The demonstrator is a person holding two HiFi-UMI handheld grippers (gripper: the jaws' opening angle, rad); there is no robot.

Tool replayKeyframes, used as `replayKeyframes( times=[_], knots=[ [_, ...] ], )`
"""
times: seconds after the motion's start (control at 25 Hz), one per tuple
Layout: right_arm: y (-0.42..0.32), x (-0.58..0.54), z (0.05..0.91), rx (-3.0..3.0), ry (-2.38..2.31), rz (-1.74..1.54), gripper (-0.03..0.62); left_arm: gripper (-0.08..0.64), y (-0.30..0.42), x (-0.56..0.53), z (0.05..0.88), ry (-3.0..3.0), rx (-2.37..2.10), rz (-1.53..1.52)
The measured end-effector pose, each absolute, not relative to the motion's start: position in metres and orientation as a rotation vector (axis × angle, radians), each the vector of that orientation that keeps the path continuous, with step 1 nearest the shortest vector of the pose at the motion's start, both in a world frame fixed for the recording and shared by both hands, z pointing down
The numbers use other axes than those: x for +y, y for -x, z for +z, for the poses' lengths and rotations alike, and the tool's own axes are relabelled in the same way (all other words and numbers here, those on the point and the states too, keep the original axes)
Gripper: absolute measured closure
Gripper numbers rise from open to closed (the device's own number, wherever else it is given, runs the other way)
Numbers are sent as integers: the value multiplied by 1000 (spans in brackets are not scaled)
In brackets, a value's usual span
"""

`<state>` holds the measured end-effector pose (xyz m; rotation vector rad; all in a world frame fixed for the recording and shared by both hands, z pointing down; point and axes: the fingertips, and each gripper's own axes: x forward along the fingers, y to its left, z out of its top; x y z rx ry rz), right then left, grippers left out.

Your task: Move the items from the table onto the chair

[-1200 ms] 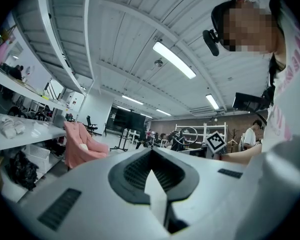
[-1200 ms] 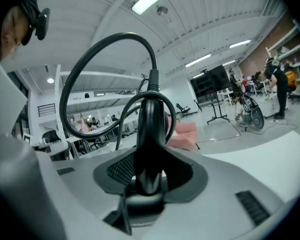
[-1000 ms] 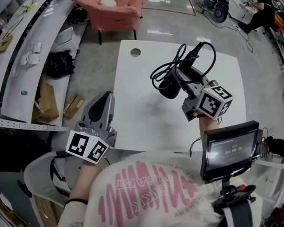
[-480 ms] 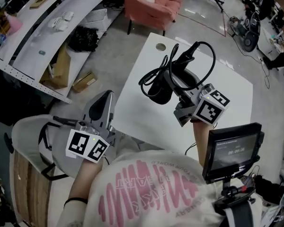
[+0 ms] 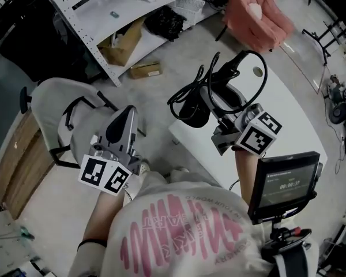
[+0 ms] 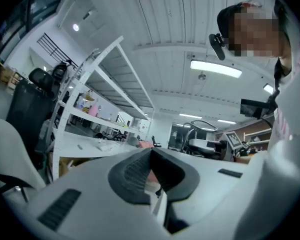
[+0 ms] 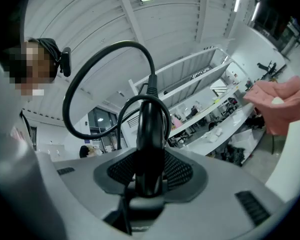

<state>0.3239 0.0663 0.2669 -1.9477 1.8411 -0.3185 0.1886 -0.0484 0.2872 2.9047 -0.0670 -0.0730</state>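
A: What is held, and where?

B: A black corded device (image 5: 191,113) is clamped between the right gripper's (image 5: 212,104) jaws by the slim part from which the cable runs; it is carried in the air over the table (image 5: 288,91) corner nearest the pale chair (image 5: 46,100); the cable is looped above it, so nothing is dragged.

A: And the left gripper (image 5: 128,119)?

B: Its jaws are drawn together on nothing; it is held by the chair's near edge, kept free, it is judged, for the next item.
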Motion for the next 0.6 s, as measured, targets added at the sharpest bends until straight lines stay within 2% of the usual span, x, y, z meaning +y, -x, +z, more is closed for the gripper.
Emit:
replayKeyframes(
  times=[0.6],
  knots=[
    [-182, -124, 282, 2136, 1627, -480, 423, 552, -10, -208, 289, -2829, -613, -119]
  ],
)
